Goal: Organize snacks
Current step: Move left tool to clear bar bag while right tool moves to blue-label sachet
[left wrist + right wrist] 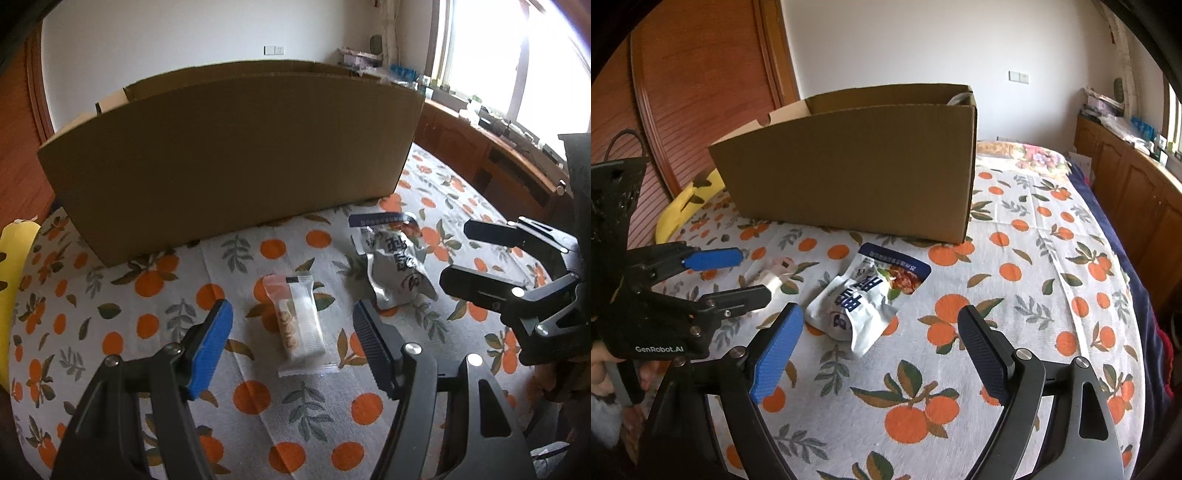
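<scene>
Right wrist view, "GenRobot.AI" on left tongs (733, 277), silver pouch (864, 299)

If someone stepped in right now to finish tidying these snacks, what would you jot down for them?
Left gripper: open, empty, fingers either side of the biscuit pack, not touching it.
Right gripper: open, empty, just short of the silver pouch.
Both snacks lie on the orange-print cloth in front of the cardboard box.
Done: something may already sit in the box; only an edge shows.
Left: grip each snack and place it in the box.
</scene>
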